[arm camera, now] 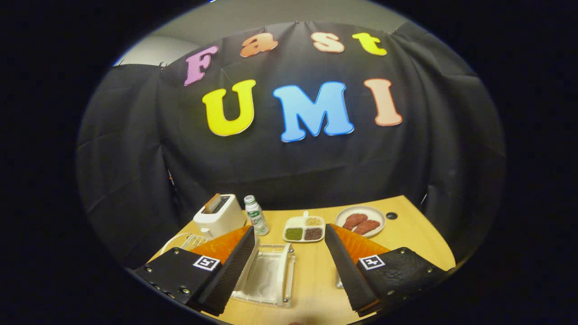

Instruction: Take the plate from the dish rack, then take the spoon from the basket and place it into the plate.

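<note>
Your gripper [289, 234] hangs above the wooden table [406, 243] with its fingers spread wide, gripping nothing. The dish rack [267, 275] lies below, between them; the plate [180, 241] peeks out beyond your left finger, near the toaster [220, 215].

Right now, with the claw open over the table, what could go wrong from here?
1. The claw hangs open, holding nothing. The wire rack sits partly hidden behind one finger, so the approach could be misjudged.
2. The bottle stands tall and narrow beside the toaster, near that rack. A sideways sweep could topple it.
</note>
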`<state>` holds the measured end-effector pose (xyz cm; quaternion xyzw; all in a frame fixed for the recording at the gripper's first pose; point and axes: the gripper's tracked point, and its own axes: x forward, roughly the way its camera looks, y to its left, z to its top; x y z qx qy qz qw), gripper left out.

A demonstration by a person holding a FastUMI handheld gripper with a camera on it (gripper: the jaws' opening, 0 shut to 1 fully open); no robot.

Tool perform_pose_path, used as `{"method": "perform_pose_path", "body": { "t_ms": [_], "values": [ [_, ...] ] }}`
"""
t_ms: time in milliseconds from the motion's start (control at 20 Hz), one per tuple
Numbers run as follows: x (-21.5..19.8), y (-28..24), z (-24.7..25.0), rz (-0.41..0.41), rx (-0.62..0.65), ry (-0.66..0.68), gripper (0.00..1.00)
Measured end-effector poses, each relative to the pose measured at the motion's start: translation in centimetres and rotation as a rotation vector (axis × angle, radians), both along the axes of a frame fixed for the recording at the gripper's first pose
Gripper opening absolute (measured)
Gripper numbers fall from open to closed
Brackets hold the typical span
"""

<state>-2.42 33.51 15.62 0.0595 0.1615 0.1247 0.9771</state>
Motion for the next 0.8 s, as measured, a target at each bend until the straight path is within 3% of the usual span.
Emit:
{"method": "perform_pose_path", "body": {
  "t_ms": [100,250,800],
  "values": [
    [0.6,2.8,-2.0,0.068,0.045,0.114,0.96],
    [1.6,5.8,-5.0,0.101,0.037,0.275,0.97],
    [4.9,9.9,-14.2,0.020,-0.066,0.643,0.97]
  ]
}}
